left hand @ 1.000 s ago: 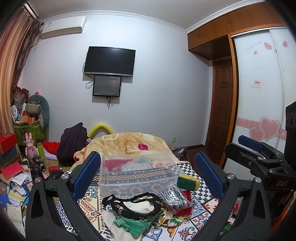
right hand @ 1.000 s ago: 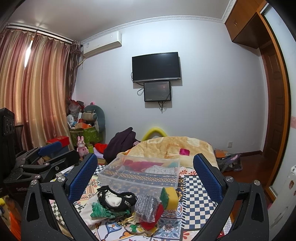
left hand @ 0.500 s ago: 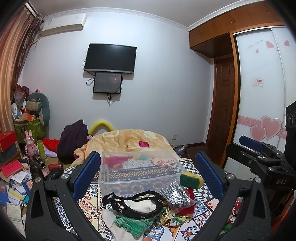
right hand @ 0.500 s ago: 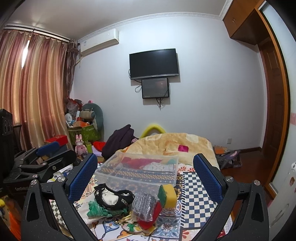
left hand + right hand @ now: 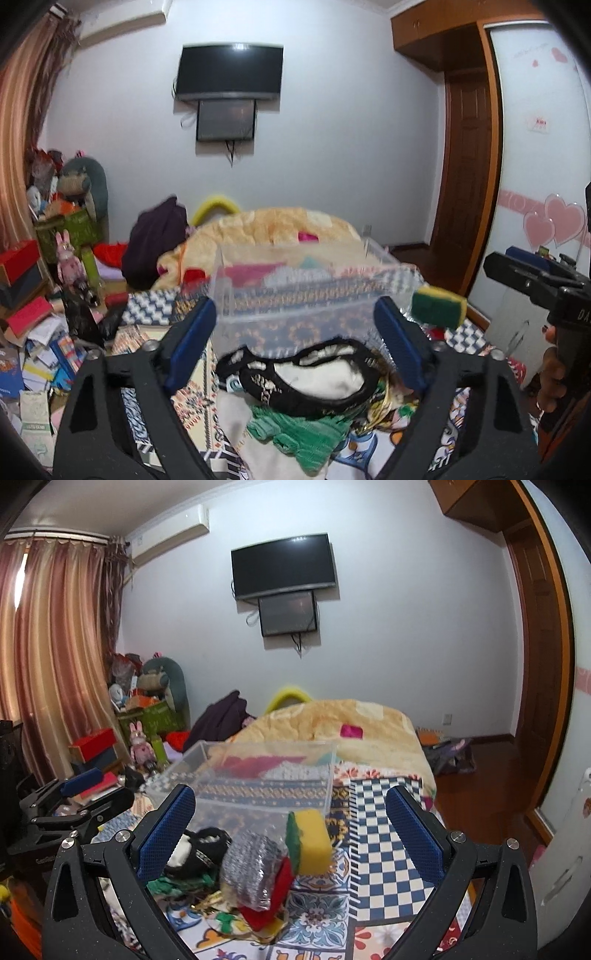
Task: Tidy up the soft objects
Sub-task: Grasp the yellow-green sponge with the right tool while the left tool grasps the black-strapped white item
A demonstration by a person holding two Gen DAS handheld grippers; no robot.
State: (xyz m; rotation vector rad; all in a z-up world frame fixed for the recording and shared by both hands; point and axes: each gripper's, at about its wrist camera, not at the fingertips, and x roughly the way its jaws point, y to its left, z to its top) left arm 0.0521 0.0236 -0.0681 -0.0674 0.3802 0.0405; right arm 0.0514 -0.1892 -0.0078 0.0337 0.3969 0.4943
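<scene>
A pile of soft things lies on the patterned bed cover in front of a clear plastic box (image 5: 295, 295) (image 5: 258, 775). It holds a black-and-white cloth item (image 5: 306, 376) (image 5: 195, 849), a green knit cloth (image 5: 303, 432), a silver scourer in a bag (image 5: 255, 864), a red cloth (image 5: 273, 897) and a yellow-green sponge (image 5: 437, 306) (image 5: 310, 842). My left gripper (image 5: 295, 343) is open above the black-and-white item. My right gripper (image 5: 291, 827) is open above the scourer and sponge. Both are empty.
A yellow quilt (image 5: 351, 720) lies behind the box. Toys, boxes and papers (image 5: 44, 295) crowd the floor at the left. A wardrobe and door (image 5: 472, 155) stand at the right. The left gripper shows in the right wrist view (image 5: 74, 805), the right gripper in the left wrist view (image 5: 535, 280).
Both grippers have moved down and forward toward the pile, which now looks larger and sits between the fingers. Both stay open.
</scene>
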